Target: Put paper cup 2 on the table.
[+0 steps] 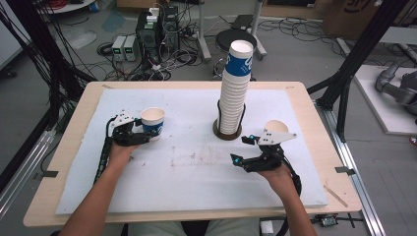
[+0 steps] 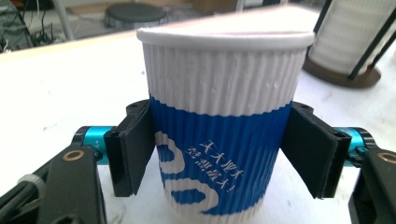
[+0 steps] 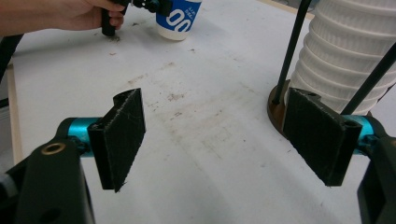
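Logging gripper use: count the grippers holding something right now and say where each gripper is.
1. The left gripper brackets the upright paper cup at the mat's left, jaws against its sides. The right gripper hangs open beside the cup stack.

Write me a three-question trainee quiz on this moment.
1. True or false: the right tongs hold a cup.
2. The single paper cup is: A lying on its side; B upright between the left tongs; C upside down.
3. What colour is the band on the top cup of the cup stack?
Key: 1 false, they are open and empty; 2 B; 3 blue.
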The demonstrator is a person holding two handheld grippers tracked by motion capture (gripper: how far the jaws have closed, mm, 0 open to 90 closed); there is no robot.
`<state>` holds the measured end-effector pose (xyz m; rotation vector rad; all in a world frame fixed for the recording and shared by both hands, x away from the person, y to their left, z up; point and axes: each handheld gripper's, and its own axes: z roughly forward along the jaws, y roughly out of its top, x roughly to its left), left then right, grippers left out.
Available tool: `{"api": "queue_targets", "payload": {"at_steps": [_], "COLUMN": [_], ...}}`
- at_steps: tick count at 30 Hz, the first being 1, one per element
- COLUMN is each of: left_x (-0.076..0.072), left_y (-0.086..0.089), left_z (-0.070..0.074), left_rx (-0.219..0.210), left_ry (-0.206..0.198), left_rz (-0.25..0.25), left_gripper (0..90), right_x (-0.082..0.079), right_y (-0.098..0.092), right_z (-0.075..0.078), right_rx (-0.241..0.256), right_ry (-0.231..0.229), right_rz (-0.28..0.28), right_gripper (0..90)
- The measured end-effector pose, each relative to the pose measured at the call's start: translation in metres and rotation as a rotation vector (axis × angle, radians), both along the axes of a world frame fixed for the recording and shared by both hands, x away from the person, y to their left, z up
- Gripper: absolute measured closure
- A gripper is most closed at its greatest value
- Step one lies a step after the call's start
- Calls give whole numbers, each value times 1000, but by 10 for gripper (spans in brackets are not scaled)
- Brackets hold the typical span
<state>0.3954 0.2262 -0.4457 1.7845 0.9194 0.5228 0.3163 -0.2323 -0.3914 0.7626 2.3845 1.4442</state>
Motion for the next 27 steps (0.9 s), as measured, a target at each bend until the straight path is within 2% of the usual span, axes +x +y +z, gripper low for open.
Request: {"api": "queue_targets", "payload": {"at_steps": [4, 8, 11, 14, 16, 19, 22, 27], "left_x": [-9, -14, -16, -16, -17, -21, -24, -36], "left_y": [-2, 2, 3, 2, 2, 6, 11, 23], "left_z": [0, -4, -6, -6, -6, -6, -6, -2], "left_rx": [59, 59, 81, 89, 78, 34, -8, -32], "left_ry": [-15, -4, 2, 2, -1, -5, 10, -2], "left_rz": [-1, 3, -4, -5, -7, -2, 10, 18], "left_gripper": [275, 266, 260, 253, 246, 216, 166, 166], "right_x": [0, 0, -1, 0, 0, -1, -2, -3], "right_y": [0, -1, -1, -1, 0, -1, -3, -5], "right_z": [0, -1, -1, -2, -2, -2, -2, -2], "right_rx": [2, 3, 4, 4, 1, 2, 4, 3], "right_ry": [-2, -2, 9, 0, -2, -6, -6, -11], "right_rz": [-2, -6, -10, -10, -9, -13, -21, -26], "right_gripper": [220, 220, 220, 220, 220, 220, 220, 220]}}
